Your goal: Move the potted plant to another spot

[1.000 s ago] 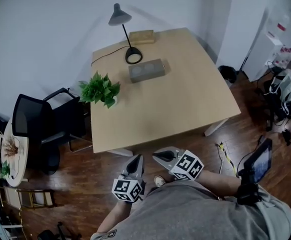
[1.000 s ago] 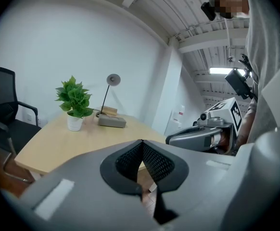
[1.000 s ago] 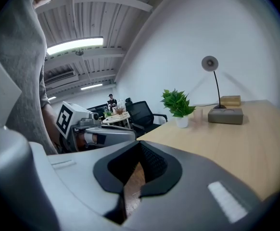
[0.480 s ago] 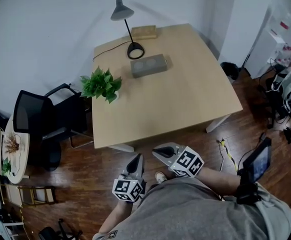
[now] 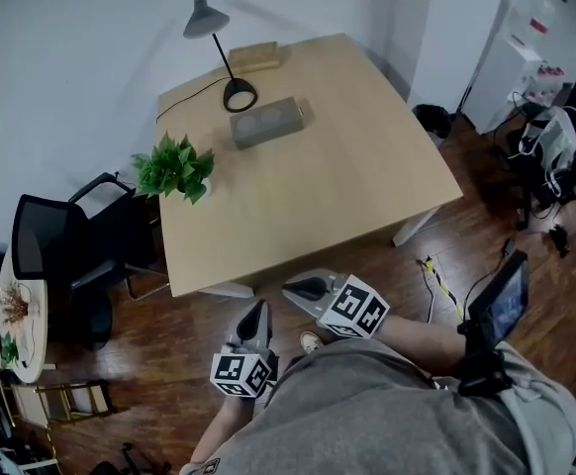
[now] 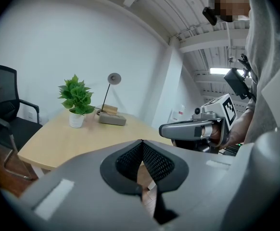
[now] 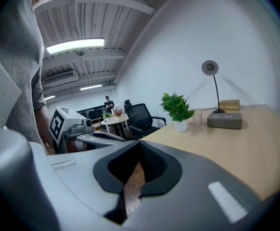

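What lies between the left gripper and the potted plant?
In the head view, only wood floor and bare tabletop separate the left gripper from the potted plant.

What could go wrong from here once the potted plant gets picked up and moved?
The potted plant stands near the table's left edge, beside the chair; a nudge might tip it off. The lamp cord lies close behind and could snag. The left gripper and right gripper are shut; reaching unopened would only push it.
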A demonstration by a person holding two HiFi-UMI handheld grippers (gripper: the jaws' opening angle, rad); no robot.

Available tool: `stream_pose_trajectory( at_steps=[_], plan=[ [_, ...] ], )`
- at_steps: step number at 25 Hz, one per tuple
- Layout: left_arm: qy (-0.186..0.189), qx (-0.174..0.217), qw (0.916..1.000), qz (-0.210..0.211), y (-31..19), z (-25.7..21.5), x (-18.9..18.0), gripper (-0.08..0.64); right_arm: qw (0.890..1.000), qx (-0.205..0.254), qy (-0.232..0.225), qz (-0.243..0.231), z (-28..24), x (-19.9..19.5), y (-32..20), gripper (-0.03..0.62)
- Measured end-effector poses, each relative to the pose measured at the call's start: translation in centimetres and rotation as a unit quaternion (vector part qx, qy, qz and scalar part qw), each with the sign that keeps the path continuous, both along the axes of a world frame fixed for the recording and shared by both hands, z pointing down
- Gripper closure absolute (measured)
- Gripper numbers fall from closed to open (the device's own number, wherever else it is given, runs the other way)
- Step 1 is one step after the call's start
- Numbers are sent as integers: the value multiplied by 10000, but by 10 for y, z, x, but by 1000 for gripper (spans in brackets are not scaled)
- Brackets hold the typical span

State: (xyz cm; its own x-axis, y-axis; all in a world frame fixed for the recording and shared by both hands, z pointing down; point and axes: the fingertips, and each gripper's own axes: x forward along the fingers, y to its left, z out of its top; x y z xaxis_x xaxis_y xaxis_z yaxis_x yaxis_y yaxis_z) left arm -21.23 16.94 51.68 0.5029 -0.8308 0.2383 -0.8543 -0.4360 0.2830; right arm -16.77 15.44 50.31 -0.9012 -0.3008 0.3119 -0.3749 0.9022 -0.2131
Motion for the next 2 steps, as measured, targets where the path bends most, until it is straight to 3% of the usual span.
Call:
stream_pose_trajectory(
  at_steps=[2],
  plan=[
    [-1, 8, 10000, 2, -2, 0, 1, 560, 10000, 33, -10, 4, -2, 1, -3, 588]
  ],
)
